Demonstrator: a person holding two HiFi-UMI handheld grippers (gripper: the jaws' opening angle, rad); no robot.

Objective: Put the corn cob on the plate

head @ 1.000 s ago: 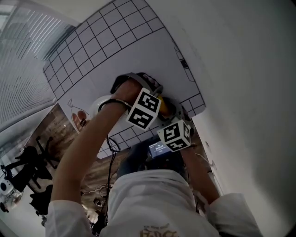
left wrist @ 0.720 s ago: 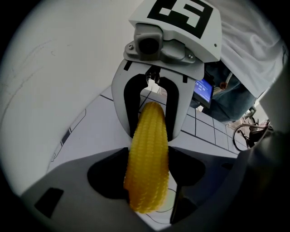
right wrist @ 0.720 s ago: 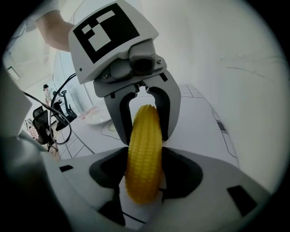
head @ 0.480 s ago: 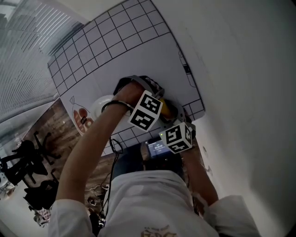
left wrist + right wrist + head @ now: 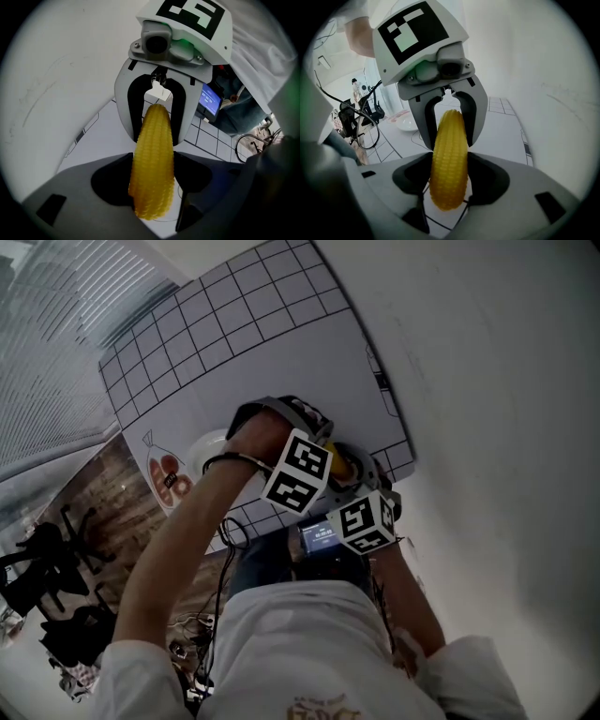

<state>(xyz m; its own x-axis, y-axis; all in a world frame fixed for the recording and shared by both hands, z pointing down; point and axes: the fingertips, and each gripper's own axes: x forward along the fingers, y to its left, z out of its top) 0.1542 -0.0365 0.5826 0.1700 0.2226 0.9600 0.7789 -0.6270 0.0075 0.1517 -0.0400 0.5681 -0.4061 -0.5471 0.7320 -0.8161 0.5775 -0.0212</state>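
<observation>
A yellow corn cob (image 5: 152, 164) hangs in the air above the gridded mat, held at both ends. My left gripper (image 5: 152, 183) is shut on one end; its jaws have just been closing a little, with the cob between them. My right gripper (image 5: 449, 180) is shut on the other end of the corn cob (image 5: 449, 159). Each gripper view shows the other gripper facing it: the right gripper (image 5: 157, 112) and the left gripper (image 5: 450, 117). In the head view the cob (image 5: 341, 463) peeks out between the two marker cubes. The white plate (image 5: 208, 452) lies left of my hands and appears again as the plate (image 5: 407, 123).
A white mat with a black grid (image 5: 234, 324) covers the table. A printed packet (image 5: 167, 474) lies by the plate at the mat's near left corner. A small lit screen (image 5: 323, 535) sits at the table's near edge. Cables hang there, and wooden floor with chairs lies to the left.
Both grippers and the cob stay in nearly the same spot. Only the head view has shifted slightly.
</observation>
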